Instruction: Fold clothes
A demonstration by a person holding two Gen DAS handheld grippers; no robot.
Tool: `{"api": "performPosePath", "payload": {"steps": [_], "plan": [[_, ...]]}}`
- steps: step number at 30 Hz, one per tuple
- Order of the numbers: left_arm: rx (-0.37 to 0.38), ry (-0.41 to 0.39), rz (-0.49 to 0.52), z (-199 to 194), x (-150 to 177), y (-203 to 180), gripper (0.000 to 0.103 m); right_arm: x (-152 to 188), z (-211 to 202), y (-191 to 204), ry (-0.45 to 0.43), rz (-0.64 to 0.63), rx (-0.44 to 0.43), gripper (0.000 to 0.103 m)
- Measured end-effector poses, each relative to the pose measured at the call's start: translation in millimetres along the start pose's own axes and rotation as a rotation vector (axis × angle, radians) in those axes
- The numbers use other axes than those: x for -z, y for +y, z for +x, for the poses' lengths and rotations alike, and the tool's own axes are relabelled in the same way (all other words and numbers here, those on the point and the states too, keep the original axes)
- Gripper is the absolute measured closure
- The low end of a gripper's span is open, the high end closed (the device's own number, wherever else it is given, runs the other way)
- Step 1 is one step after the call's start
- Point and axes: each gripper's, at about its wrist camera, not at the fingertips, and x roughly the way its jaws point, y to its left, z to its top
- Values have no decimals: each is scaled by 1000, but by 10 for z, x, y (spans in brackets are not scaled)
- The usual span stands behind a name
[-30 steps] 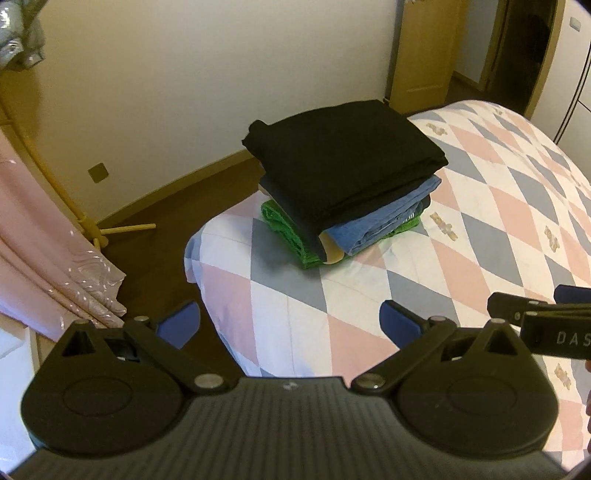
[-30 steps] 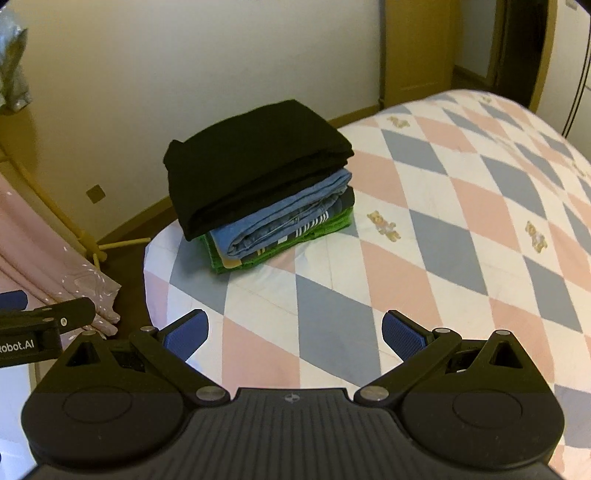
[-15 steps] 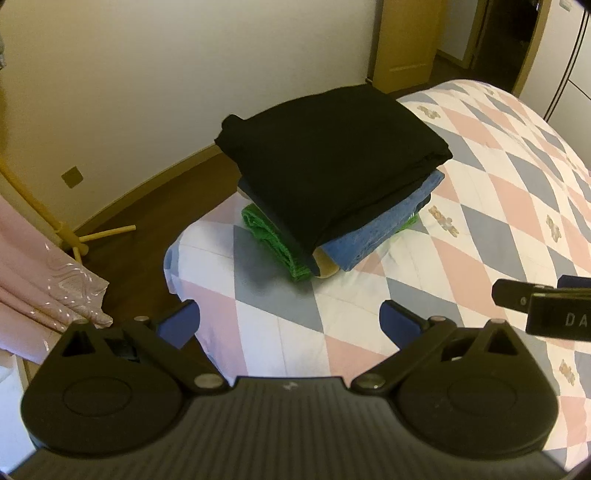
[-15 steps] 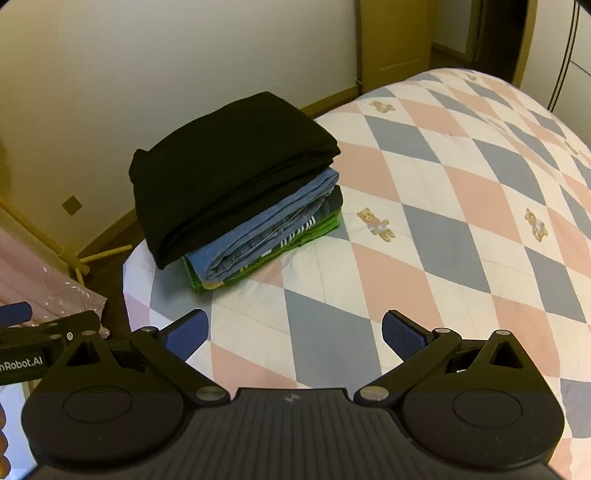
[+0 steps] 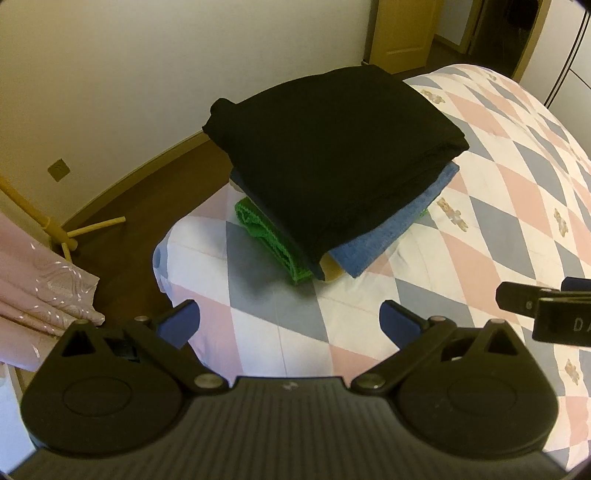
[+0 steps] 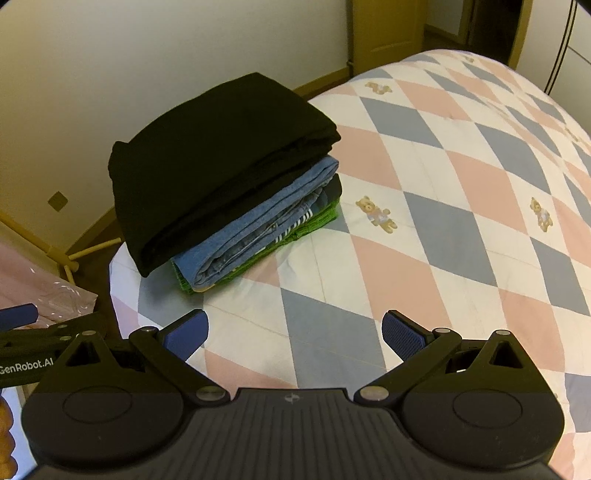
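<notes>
A stack of folded clothes sits at the corner of the bed. A folded black garment (image 5: 332, 147) (image 6: 221, 147) lies on top, over blue jeans (image 5: 391, 229) (image 6: 258, 221) and a green garment (image 5: 266, 232) (image 6: 314, 225) at the bottom. My left gripper (image 5: 290, 323) is open and empty, a short way in front of the stack. My right gripper (image 6: 295, 332) is open and empty, in front and to the right of the stack. Each gripper shows at the edge of the other's view.
The bed carries a quilt (image 6: 461, 184) with pink, grey and white diamonds. Dark floor (image 5: 147, 206) and a pale wall lie beyond the bed corner. A wooden rack foot (image 5: 74, 236) and pink fabric (image 5: 37, 295) stand on the left. A door (image 5: 402, 33) is at the back.
Both grippers have moved closer to the stack, which now looks larger in both views. Both stayed open and empty.
</notes>
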Motion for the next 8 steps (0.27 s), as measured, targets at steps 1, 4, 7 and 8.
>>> {"api": "performPosePath", "payload": {"steps": [1,4,7,8], "plan": [[1,-1,2,17,-17,-1,1,-19,18,2,1,1,2,0],[6,-3,7,69,-78,-4,1,-82,58,2,2,4,8,0],[13,-9,11,116,-146,-10,1,-142,74,-9,-2,9,17,0],[16,-14,10,126,-165,-16,1,-161,75,-16,-4,12,20,0]]}}
